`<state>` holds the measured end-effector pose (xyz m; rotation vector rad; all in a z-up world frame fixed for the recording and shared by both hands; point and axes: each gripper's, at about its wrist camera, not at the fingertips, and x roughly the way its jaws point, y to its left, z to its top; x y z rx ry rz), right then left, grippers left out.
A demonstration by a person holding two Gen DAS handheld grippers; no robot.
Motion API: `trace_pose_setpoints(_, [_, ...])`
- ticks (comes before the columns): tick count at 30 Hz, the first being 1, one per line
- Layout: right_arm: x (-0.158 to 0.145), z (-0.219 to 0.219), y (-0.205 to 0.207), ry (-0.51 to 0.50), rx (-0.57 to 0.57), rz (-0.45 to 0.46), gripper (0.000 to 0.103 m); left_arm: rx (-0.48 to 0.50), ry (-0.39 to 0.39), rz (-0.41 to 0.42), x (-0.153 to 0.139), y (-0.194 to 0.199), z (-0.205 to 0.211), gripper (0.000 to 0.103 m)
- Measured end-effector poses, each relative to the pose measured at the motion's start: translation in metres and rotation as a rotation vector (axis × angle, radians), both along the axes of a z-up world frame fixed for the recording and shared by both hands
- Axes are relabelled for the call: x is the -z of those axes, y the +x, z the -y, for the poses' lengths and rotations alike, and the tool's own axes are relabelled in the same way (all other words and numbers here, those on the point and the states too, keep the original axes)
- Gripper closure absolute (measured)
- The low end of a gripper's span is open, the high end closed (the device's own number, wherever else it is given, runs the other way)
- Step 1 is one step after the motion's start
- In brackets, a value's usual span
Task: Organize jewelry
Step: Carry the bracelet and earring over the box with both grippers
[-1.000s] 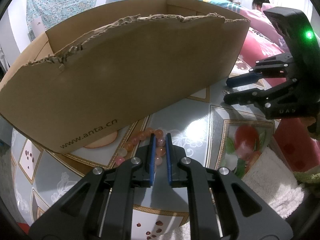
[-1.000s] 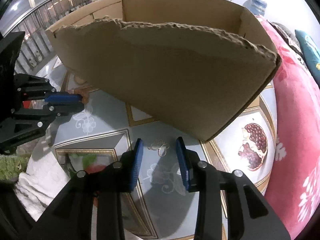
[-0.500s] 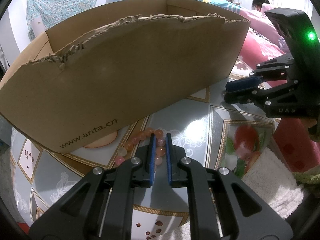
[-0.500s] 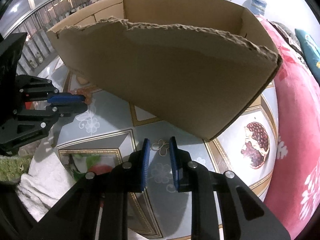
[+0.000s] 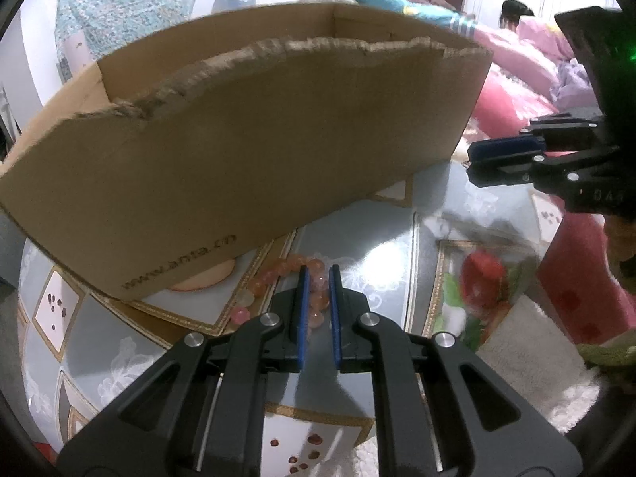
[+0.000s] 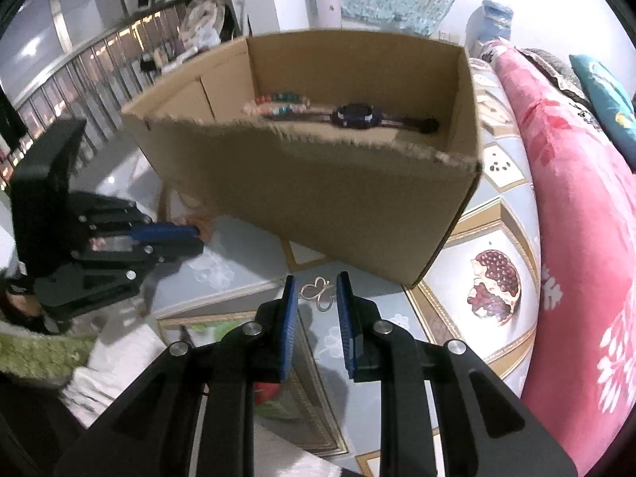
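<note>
Beads, pink and orange, make up the bracelet point(image 5: 292, 284) that lies on the table point(image 5: 381, 246), just beside the front wall of the cardboard box point(image 5: 246, 167). The left gripper point(image 5: 317, 274) points down at the bracelet. Its blue pads point(image 5: 304, 302) sit close together with a few beads between them, and they seem to squeeze those beads. The rest of the bracelet curls out to the left on the flowery tablecloth. The right gripper point(image 6: 316, 278) is on the other side, near the box's right corner. A small gold butterfly clip point(image 6: 318, 293) shows between its blue pads point(image 6: 289, 318), which stand a little apart, and I cannot tell if they pinch the clip. Inside the box, at the back, lie a dark watch point(image 6: 355, 115) and a bracelet of many colours point(image 6: 280, 104), side by side. A pink blanket point(image 6: 576, 218) lies along the right edge of the table.
</note>
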<state>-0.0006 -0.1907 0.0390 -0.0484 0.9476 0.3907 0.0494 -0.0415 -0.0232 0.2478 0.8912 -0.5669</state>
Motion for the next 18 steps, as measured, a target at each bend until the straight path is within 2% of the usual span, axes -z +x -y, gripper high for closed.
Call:
trace_pose_setpoints(7, [-0.027,0.004,-0.005,0.075,0.022,0.069,0.083,-0.052,-0.136,0.059,-0.034,-0.007,-0.032,0.095])
trace_pose_setpoints(13, [-0.055,0.005,-0.001,0.111,0.018,0.142,0.083,-0.089,-0.294,0.053,-0.062,-0.006,-0.066,0.095])
trace_pose_setpoints(18, [-0.077,0.005,0.008,0.137,-0.002,0.183,0.083,-0.075,-0.378,0.067,-0.085,-0.014,-0.078,0.095])
